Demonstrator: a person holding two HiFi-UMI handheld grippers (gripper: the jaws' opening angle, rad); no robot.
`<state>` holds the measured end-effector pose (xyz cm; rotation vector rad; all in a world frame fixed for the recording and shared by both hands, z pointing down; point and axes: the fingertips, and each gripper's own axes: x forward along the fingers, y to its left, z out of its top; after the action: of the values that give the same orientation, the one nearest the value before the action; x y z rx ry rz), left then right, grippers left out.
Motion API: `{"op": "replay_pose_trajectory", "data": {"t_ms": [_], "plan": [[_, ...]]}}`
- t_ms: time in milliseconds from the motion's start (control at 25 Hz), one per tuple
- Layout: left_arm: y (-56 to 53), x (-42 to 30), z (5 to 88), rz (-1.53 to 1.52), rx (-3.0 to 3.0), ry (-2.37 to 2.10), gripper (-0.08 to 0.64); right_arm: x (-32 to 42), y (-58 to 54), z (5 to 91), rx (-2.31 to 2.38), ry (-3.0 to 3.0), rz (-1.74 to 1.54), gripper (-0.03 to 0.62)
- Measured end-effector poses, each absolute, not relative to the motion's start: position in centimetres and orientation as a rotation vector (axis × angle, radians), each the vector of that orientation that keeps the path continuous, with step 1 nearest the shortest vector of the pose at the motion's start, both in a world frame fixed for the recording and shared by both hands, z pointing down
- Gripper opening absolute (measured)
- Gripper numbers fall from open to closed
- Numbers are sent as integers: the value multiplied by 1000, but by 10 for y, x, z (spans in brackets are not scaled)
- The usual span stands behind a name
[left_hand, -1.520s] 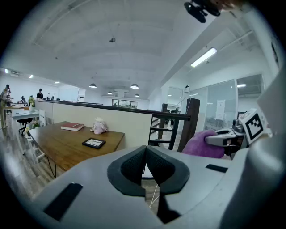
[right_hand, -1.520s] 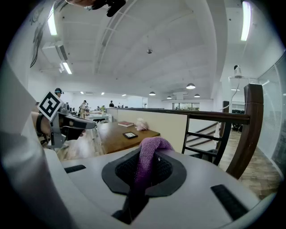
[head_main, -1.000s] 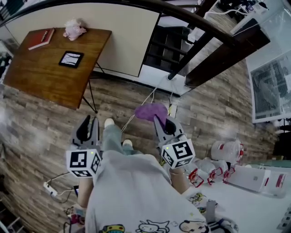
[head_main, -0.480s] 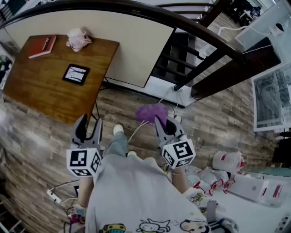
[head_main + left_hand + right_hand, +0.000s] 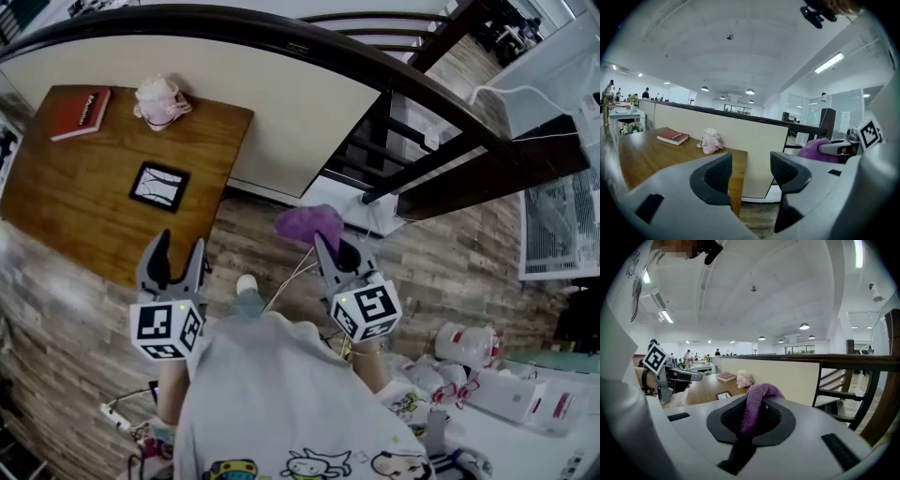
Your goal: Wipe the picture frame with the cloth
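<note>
The picture frame (image 5: 159, 186), small with a dark border, lies flat on the wooden table (image 5: 66, 202) at the upper left. It also shows in the right gripper view as the frame (image 5: 723, 395). My right gripper (image 5: 330, 246) is shut on a purple cloth (image 5: 307, 223), which bulges out past its pads; in its own view the cloth (image 5: 757, 404) is pinched between them. My left gripper (image 5: 180, 246) hangs over the floor just short of the table's near edge. Its jaws are opening, with nothing between them. Both grippers are off the table.
A red book (image 5: 82, 112) and a pink plush toy (image 5: 159, 101) sit at the table's far side against a cream partition (image 5: 281, 112). A dark railing (image 5: 412, 94) runs behind it. Cables (image 5: 291, 272) cross the wood floor, and white boxes and bottles (image 5: 487, 375) lie at the lower right.
Both grippers have moved forward toward the table, which now sits closer in view. The left jaws have spread from nearly shut to wide. The cloth stays held in the right gripper.
</note>
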<state>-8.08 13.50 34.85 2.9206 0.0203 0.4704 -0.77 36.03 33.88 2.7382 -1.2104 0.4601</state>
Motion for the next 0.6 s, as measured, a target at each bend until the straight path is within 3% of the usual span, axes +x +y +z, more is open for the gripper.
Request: {"op": "replay_pose_trajectory", "data": {"t_ms": [600], "plan": [[79,-70,367,486,2868,-148,259,26,291,354,2646,-1382,514,18]]}}
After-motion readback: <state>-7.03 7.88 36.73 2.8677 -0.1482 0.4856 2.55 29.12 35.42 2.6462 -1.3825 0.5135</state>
